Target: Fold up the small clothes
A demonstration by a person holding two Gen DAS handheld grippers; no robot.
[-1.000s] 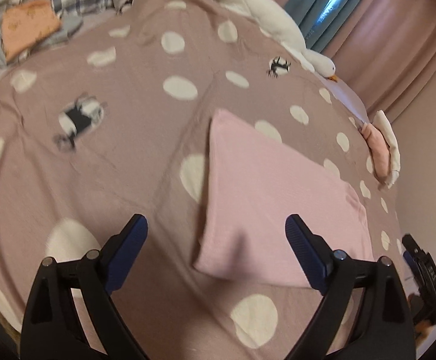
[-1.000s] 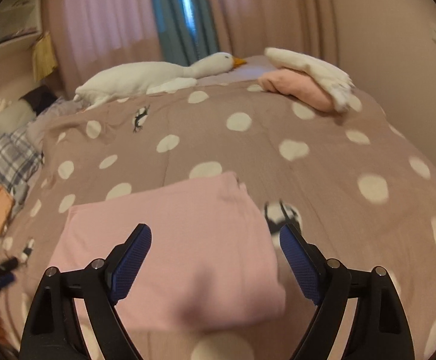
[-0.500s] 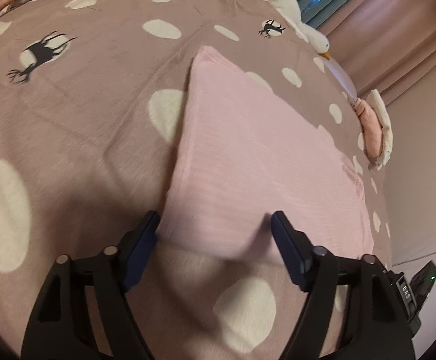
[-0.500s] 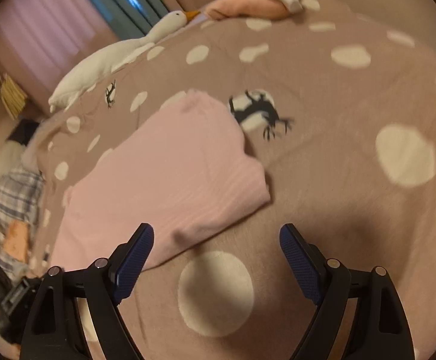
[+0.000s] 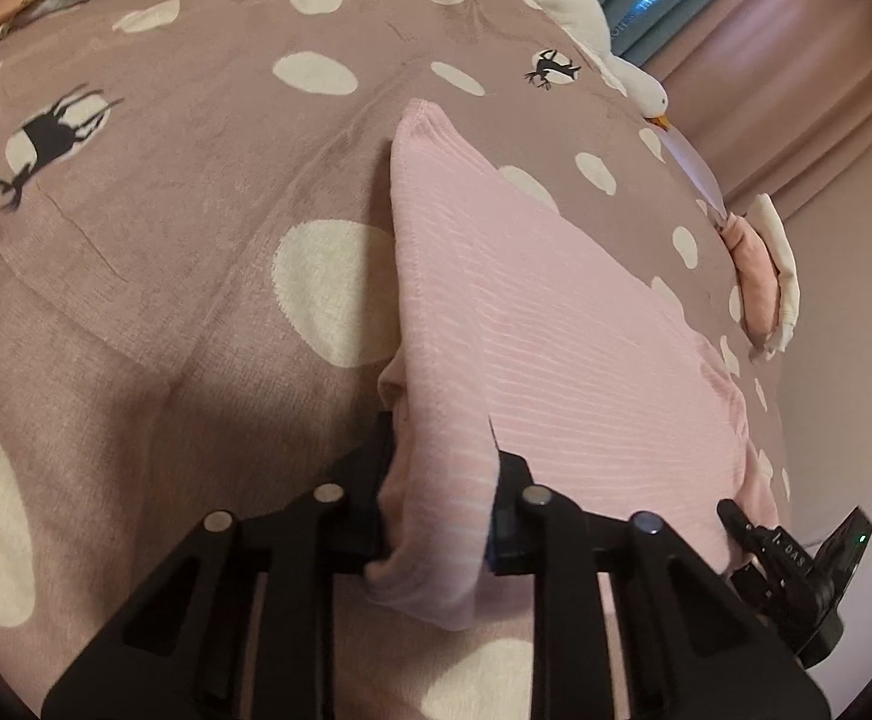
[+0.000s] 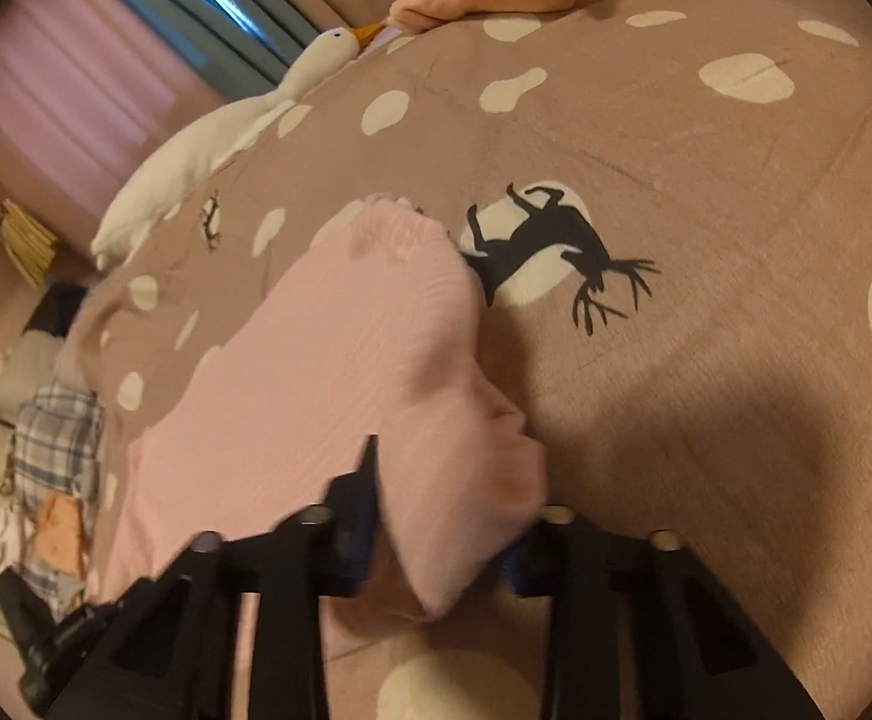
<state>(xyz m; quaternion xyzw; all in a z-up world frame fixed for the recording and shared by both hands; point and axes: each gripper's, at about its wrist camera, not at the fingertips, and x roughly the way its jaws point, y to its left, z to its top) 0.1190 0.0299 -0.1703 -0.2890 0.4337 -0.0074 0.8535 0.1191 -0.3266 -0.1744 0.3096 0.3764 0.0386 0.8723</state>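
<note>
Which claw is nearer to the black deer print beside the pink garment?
Right. The right claw grips the pink garment corner just below that deer print; the left claw clamps the opposite near corner.

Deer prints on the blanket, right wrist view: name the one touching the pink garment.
The large deer print, beside the pink garment; the small one sits apart, near the goose plush.

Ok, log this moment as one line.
step: grasp near edge | left gripper: shut on pink garment | right gripper: shut on pink garment | surface: spotted bedspread
</note>
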